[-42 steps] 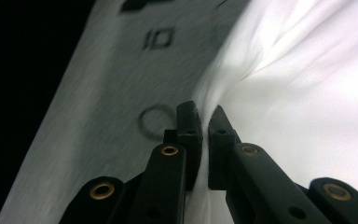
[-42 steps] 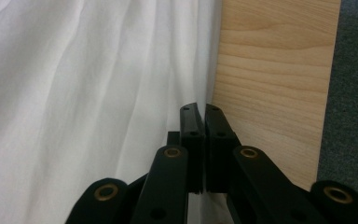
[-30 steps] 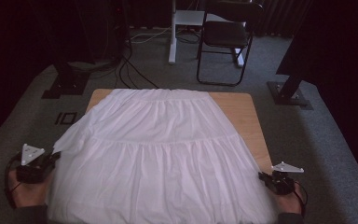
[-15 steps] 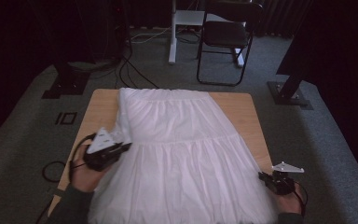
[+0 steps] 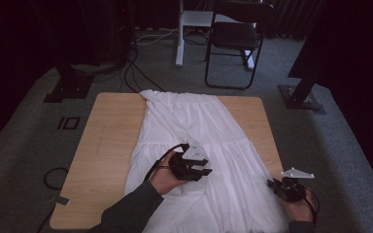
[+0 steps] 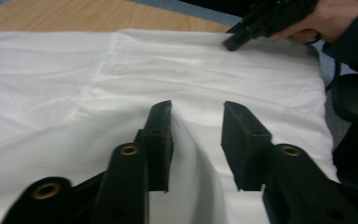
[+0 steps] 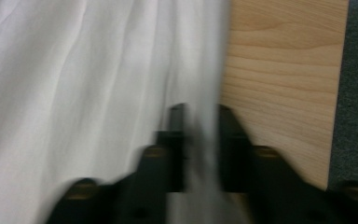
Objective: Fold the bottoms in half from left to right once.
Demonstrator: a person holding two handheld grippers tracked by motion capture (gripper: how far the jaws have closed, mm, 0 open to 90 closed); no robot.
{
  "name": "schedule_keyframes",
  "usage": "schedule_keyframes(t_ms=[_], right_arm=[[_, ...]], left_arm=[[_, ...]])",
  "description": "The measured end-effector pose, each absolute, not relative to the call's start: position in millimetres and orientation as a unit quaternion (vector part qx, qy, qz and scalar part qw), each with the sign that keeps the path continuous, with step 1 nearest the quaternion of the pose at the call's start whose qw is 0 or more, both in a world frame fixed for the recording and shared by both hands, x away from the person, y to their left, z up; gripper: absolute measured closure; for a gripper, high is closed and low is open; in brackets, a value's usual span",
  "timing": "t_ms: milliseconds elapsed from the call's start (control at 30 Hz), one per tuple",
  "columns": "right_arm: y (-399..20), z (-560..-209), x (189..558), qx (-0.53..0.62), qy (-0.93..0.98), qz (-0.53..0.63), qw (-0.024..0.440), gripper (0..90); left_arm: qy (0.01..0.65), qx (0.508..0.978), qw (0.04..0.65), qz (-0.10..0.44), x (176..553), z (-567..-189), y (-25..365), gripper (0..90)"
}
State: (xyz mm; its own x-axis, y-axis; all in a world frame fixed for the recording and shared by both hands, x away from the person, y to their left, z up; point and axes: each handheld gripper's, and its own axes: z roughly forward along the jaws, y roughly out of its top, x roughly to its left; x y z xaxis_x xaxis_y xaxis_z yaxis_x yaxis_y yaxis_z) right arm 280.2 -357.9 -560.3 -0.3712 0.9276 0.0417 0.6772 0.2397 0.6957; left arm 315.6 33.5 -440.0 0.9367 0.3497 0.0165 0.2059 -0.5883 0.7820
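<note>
A white skirt (image 5: 201, 145) lies on a wooden table (image 5: 104, 145), its narrow waist at the far edge and its wide hem at the near edge. The garment's left part is folded over toward the middle, so that bare wood shows along the whole left side of the table; a narrower strip of wood shows at the far right.

The left gripper (image 5: 205, 170) is over the middle of the skirt, held in a hand (image 5: 164, 177) whose dark sleeve (image 5: 126, 213) enters from the near edge; a cable loops from the gripper's body. Its jaws have just been opening. In the left gripper view (image 6: 196, 123) the two black jaws stand apart with a raised ridge of white cloth between them; the pads do not press on the fabric.

The right gripper (image 5: 275, 184) is at the near right edge of the skirt, with a grey three-cornered plate (image 5: 297, 173) on top. Its jaws have also just been opening. In the right gripper view (image 7: 200, 140), which is blurred, a fold of the skirt's edge stands between the two jaws, with a small gap on each side, and the table's wood lies just to the right of it.

On the grey carpet beyond the table stand a black folding chair (image 5: 233, 41) and a white stand (image 5: 179, 34), with cables (image 5: 131, 73) running across the floor at the far left.
</note>
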Motion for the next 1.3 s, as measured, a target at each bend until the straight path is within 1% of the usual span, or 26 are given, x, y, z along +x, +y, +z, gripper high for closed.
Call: schedule_keyframes(t_ms=[33, 67, 133, 167, 233, 333, 433, 533, 700, 800, 867, 900, 967, 1000, 1033, 1133, 1200, 1300], right_arm=[[-355.1, -559.5, 280.3, 0.527, 0.765, 0.312, 0.199, 60.5], [-352.2, -558.2, 280.5, 0.527, 0.766, 0.303, 0.208, 56.1], [-346.0, -551.6, 280.3, 0.524, 0.763, 0.31, 0.216, 49.9], [-341.1, -546.1, 279.7, 0.52, 0.762, 0.315, 0.222, 47.9], [-329.3, -532.4, 277.5, 0.506, 0.763, 0.33, 0.229, 47.3], [-302.9, -512.1, 273.3, 0.465, 0.772, 0.375, 0.216, 49.4], [-267.7, -498.8, 271.7, 0.414, 0.792, 0.403, 0.199, 52.2], [-231.7, -493.9, 271.7, 0.365, 0.813, 0.418, 0.178, 53.2], [-184.2, -499.6, 271.3, 0.308, 0.839, 0.425, 0.141, 49.6], [-161.3, -509.8, 268.8, 0.287, 0.848, 0.433, 0.106, 46.6], [-147.8, -517.8, 265.9, 0.271, 0.858, 0.425, 0.1, 46.0], [-142.9, -522.3, 265.6, 0.266, 0.864, 0.416, 0.1, 48.3], [-139.6, -529.3, 266.4, 0.26, 0.875, 0.397, 0.092, 75.2], [-140.8, -530.5, 266.3, 0.257, 0.878, 0.394, 0.089, 84.2], [-144.0, -529.3, 265.4, 0.255, 0.879, 0.392, 0.092, 87.3], [-165.5, -510.4, 259.2, 0.254, 0.867, 0.411, 0.122, 88.0], [-192.2, -487.3, 252.3, 0.267, 0.84, 0.448, 0.15, 88.1], [-243.8, -452.4, 237.0, 0.297, 0.786, 0.504, 0.201, 88.1]], left_arm=[[0.164, 0.884, 0.428, 0.093, 316.3, -439.1, 41.9, 59.4], [0.175, 0.882, 0.425, 0.105, 316.6, -437.6, 51.8, 58.2], [0.198, 0.878, 0.414, 0.14, 317.1, -435.7, 75.9, 56.6], [0.216, 0.873, 0.411, 0.149, 318.2, -436.0, 89.4, 56.1], [0.253, 0.862, 0.402, 0.174, 318.7, -439.6, 117.3, 55.9], [0.304, 0.85, 0.381, 0.2, 317.5, -452.5, 156.5, 55.1], [0.347, 0.838, 0.365, 0.21, 311.8, -471.1, 187.0, 54.2], [0.374, 0.833, 0.355, 0.203, 304.7, -489.4, 209.5, 53.3], [0.403, 0.828, 0.342, 0.188, 297.8, -511.8, 228.0, 52.2], [0.403, 0.832, 0.334, 0.183, 297.0, -519.8, 226.0, 51.2], [0.398, 0.836, 0.334, 0.178, 297.2, -522.6, 220.8, 50.9], [0.394, 0.837, 0.335, 0.175, 297.6, -523.4, 218.0, 50.8], [0.389, 0.84, 0.338, 0.172, 298.1, -524.2, 212.5, 50.4], [0.386, 0.841, 0.339, 0.171, 298.2, -524.1, 210.0, 50.1], [0.382, 0.842, 0.341, 0.17, 298.4, -523.7, 207.7, 49.9], [0.376, 0.841, 0.351, 0.167, 299.1, -520.7, 202.4, 49.3], [0.373, 0.839, 0.36, 0.166, 299.2, -518.1, 199.5, 49.2], [0.368, 0.839, 0.366, 0.162, 299.4, -516.4, 196.7, 48.9]])
